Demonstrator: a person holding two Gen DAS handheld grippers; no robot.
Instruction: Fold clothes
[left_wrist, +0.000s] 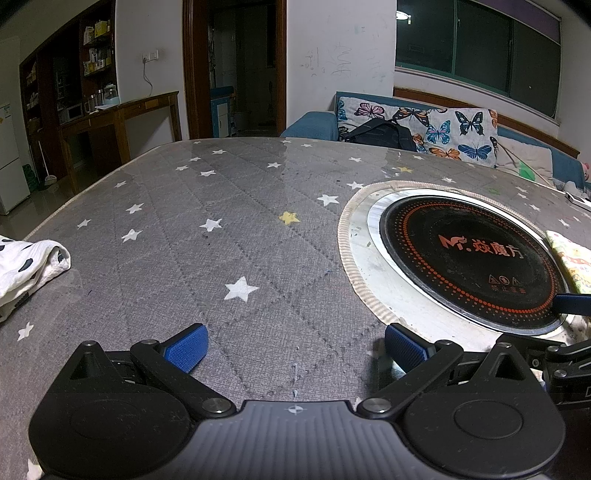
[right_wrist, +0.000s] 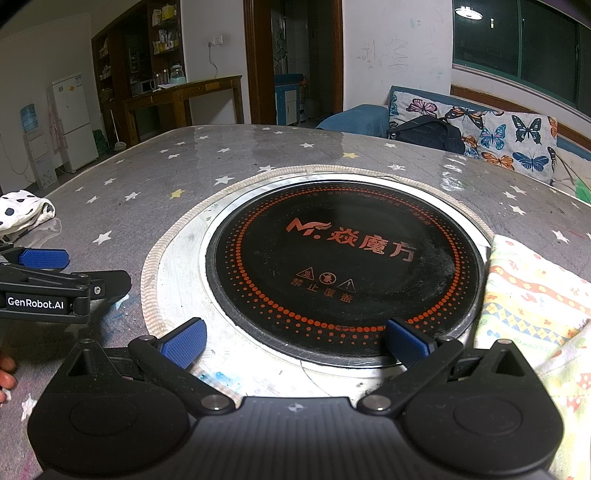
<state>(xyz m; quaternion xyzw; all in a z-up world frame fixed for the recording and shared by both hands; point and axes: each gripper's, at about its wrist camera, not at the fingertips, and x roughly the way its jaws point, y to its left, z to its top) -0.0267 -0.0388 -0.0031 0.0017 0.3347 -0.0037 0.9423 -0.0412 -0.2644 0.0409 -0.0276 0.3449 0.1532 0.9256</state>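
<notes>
A white cloth with dark spots lies bunched at the table's left edge; it also shows in the right wrist view. A pale yellow patterned cloth lies folded at the right, beside the cooktop; its edge shows in the left wrist view. My left gripper is open and empty over the grey star tablecloth. My right gripper is open and empty over the front rim of the black round cooktop. The left gripper shows at the left of the right wrist view.
The cooktop is set into the table with a metal ring and a braided border. A blue sofa with a butterfly cover and a black bag stand behind the table. A wooden sideboard and fridge are at the left.
</notes>
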